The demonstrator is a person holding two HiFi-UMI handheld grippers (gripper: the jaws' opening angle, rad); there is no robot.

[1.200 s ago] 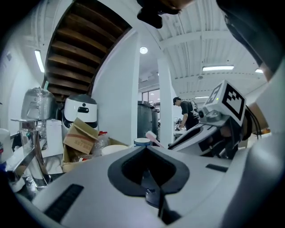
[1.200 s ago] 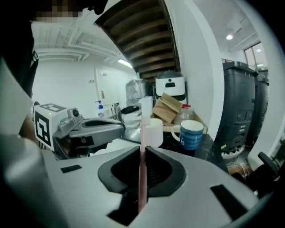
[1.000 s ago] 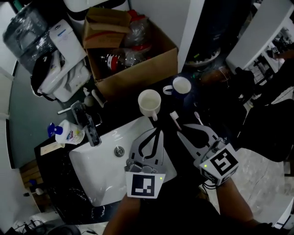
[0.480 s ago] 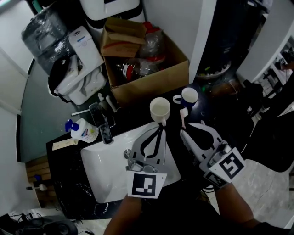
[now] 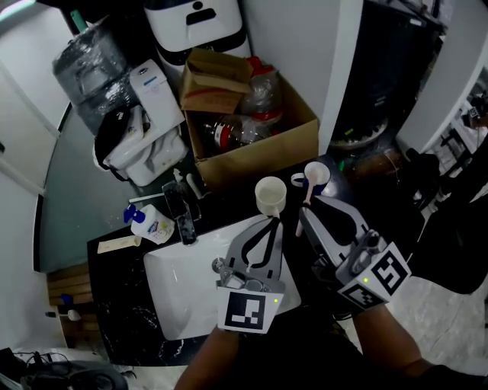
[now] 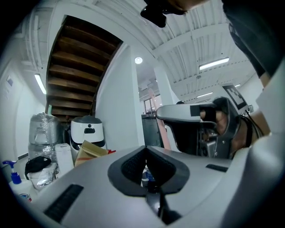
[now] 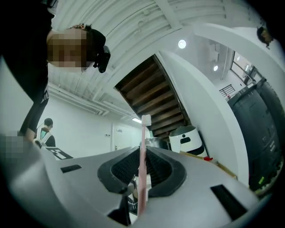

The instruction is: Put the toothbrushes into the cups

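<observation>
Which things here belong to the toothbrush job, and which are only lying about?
Job: pink toothbrush, held in the right gripper; cream cup; blue mug.
Lying about: cardboard box; soap bottle; faucet; sink.

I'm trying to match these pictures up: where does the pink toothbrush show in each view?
Head view: the pink toothbrush stands between the right gripper's fingers, near the blue cup.
Left gripper view: cannot tell; a pinkish strip under the right gripper may be it.
Right gripper view: pink toothbrush upright at centre, clamped between the fingers.
Shared landmark: the white appliance, in all three.
</observation>
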